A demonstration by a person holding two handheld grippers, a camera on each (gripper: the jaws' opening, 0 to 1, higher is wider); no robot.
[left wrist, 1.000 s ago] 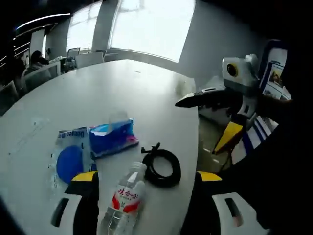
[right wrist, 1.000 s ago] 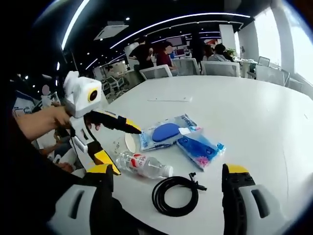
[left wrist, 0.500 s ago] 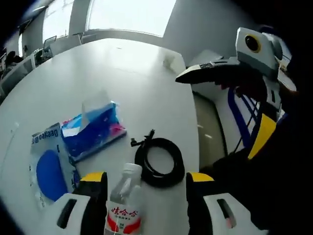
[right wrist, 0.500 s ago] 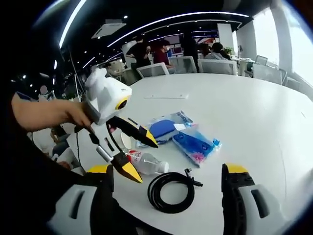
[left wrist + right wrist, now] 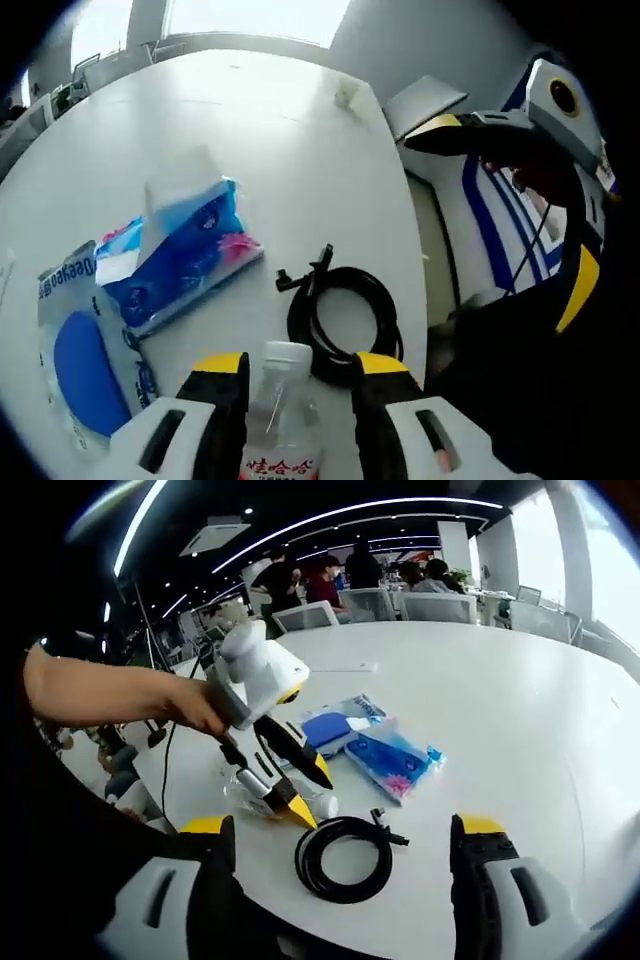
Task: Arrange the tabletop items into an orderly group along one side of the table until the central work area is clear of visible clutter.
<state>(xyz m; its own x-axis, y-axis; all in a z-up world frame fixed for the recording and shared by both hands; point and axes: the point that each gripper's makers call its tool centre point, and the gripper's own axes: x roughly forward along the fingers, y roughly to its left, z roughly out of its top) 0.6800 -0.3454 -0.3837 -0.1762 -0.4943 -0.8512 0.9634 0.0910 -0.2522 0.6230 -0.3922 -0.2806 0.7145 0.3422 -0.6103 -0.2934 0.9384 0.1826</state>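
Over the last second the left gripper [image 5: 300, 790] has descended and its jaws now straddle the water bottle [image 5: 282, 420] near the table [image 5: 250, 130] edge, not visibly clamped, starting the tidy-up, while the right gripper [image 5: 335, 845] hovers with jaws apart.

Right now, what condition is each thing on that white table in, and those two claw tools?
Water bottle: lying down, cap on, between the left gripper's jaws.
Black cable: coiled, flat.
Tissue pack: flat, one tissue sticking out.
Blue pouch: flat.
Left gripper: closing around the bottle.
Right gripper: open, holding nothing.
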